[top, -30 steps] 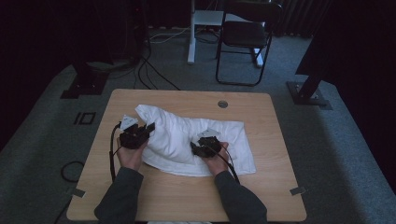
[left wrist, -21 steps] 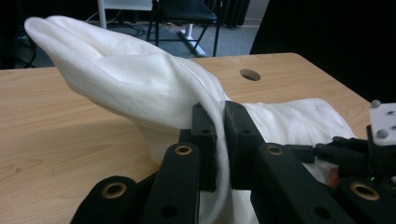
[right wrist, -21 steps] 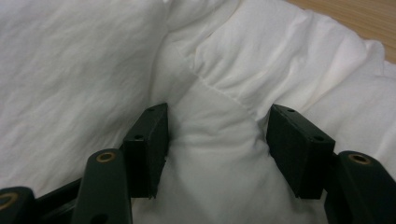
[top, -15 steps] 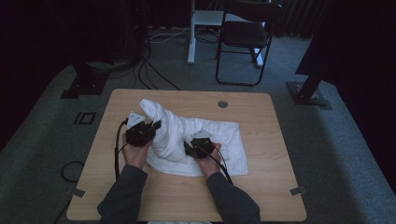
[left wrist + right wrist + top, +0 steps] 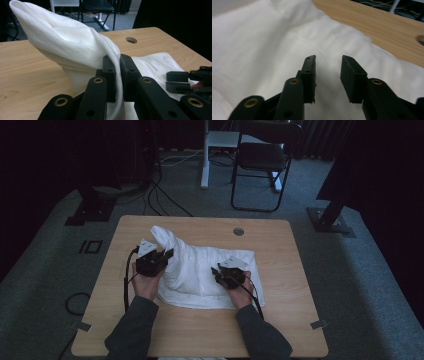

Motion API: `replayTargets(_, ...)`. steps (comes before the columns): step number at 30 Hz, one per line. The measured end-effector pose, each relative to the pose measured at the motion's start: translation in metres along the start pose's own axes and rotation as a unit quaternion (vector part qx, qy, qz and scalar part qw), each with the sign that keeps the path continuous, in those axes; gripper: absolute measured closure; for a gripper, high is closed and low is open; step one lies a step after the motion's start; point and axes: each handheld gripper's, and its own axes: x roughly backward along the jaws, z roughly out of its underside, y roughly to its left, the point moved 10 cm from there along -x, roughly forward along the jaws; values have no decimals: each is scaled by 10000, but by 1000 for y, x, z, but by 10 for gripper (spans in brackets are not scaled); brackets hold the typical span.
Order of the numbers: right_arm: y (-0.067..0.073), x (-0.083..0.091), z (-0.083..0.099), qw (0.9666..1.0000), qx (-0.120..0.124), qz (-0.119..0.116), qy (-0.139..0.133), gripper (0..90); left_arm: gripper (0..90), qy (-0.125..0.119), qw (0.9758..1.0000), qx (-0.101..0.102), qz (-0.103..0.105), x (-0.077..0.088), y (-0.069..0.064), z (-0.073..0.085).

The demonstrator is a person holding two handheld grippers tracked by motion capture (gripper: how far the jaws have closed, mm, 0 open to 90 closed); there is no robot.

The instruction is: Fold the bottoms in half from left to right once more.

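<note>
— What are the claws doing?
— The left claw (image 5: 117, 75) pinches a fold of the white cloth (image 5: 200, 270); the right claw (image 5: 327, 75), just closing, is parted above it, gripping nothing.
— And the cloth?
— Lengthwise between them across the table (image 5: 300, 320), its peak rising beyond the left claw. No writing.

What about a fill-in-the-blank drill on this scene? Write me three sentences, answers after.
1. The left gripper is shut on a fold of the white ____.
2. The right gripper hangs over the towel with its jaws ____, nothing between them.
3. The towel lies on a ____ table with a round hole near its far edge.

Missing words: towel; open; wooden
</note>
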Motion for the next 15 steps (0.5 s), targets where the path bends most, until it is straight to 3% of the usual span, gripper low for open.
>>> replayTargets(1,-2,1,3,10000,-44,-17,34,653,840,-5,10000,-29,10,-1,-2,-1)
replayTargets(3,1,-3,15,9993,-136,-266,211,648,840,-6,10000,-60,36,-2,-5,-3)
replayTargets(6,12,-15,26,9988,-1,-290,382,636,840,-31,9998,-131,109,-4,-13,-7)
replayTargets(15,23,-30,22,9980,-196,-434,418,640,840,-107,9990,-315,286,-5,-33,-16)
